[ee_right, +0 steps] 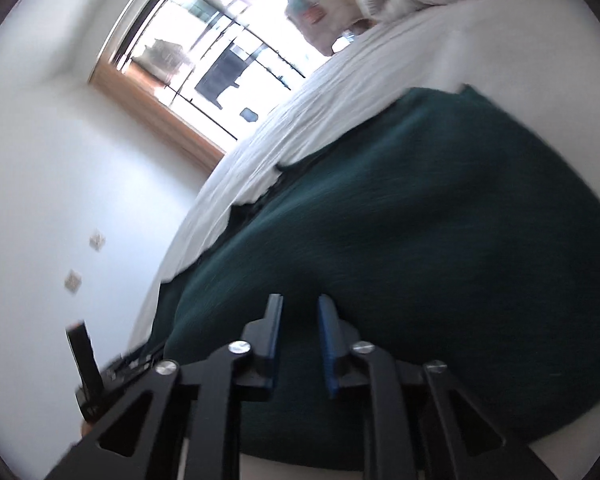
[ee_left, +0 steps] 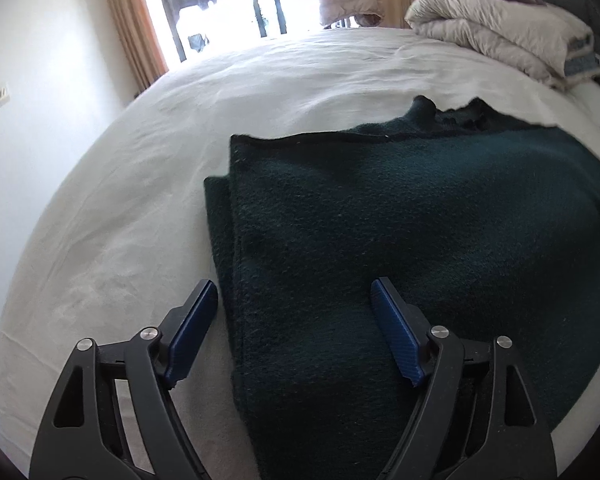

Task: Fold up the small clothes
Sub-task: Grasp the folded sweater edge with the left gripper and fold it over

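Straddling the near-left edge of the dark green sweater [ee_left: 400,220], the left gripper [ee_left: 294,292] has its jaws spread wide and grasps nothing; the folded left border runs away from it, one pad over white sheet [ee_left: 120,200], the other over knit. The garment lies flat on the bed, its collar at the far side. The right gripper [ee_right: 299,306] hangs over the sweater's other part, jaws narrowed to a small gap with no cloth visibly pinched. Bare sheet lies left and beyond; a folded duvet [ee_left: 500,36] sits well apart at the far right

Home bedroom: bed [ee_left: 260,92], duvet [ee_left: 500,36].
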The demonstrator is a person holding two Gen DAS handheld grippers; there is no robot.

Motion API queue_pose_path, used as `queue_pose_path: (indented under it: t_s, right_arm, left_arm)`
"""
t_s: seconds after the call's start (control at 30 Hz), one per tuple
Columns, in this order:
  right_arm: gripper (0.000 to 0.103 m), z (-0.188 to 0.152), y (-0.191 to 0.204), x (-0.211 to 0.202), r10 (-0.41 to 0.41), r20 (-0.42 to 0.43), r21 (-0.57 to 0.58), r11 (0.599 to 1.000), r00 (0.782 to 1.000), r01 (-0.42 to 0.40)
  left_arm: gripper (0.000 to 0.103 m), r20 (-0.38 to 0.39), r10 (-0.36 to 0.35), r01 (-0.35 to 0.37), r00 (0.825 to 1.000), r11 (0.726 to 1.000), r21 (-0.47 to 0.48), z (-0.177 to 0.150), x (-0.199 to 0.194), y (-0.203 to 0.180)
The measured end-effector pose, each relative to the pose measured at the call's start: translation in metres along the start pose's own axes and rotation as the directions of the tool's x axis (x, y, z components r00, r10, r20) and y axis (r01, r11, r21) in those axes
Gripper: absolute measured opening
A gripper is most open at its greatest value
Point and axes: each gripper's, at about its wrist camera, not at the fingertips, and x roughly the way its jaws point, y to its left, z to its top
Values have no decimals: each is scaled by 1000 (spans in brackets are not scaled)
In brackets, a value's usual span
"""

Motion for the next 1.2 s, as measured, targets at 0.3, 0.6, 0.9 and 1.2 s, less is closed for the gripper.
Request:
queue_pose_path:
  t_s: [0.3, 0.6, 0.9, 1.2]
  right_arm:
    - [36, 0, -10, -7, 97, 77, 36, 994, 992, -100]
    - [49, -4, -6, -12, 124, 83, -5, 992, 989, -124]
    - [49, -4, -7, -12, 122, 83, -7, 993, 989, -122]
    - [51, -3, 30, -7, 98, 6, -91, 991, 995, -97]
  left_arm:
    - [82, 18, -154, 143, 988, 865, -481, -48, -48, 82]
    - [82, 74, -389, 329, 918, 646, -689, -87, -61, 81]
    - [80, 79, -550, 449, 831, 579, -681, -60, -18, 82]
    - [64, 121, -670, 530, 732, 450, -719, -35, 21, 86]
